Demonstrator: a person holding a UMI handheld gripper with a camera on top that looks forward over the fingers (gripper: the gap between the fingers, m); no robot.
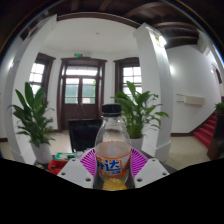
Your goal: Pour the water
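The hand-held gripper (113, 163) holds a plastic bottle (113, 148) upright between its two fingers, and both pink pads (89, 161) press against the bottle's sides, one at each flank of the lower body. The bottle fills the gap between the fingers entirely, so no space shows at either side. It carries a dark cap (112, 110) at the top, a clear neck below that, and an orange liquid in the body. A blue label (113, 165) wraps the bottle at the level of the pads; it bears white characters (too small to read with any certainty).

Beyond the bottle lies a large room with white walls. A dark wooden double door (80, 88) with glass panes stands in the far wall, and a small green sign (81, 55) hangs above it, its writing unreadable. A leafy potted plant (34, 118) stands to one side of the bottle, and a second potted plant (142, 110) to the other. A white column (155, 70) rises near the second plant, and a red staircase (207, 128) shows further off on that side.
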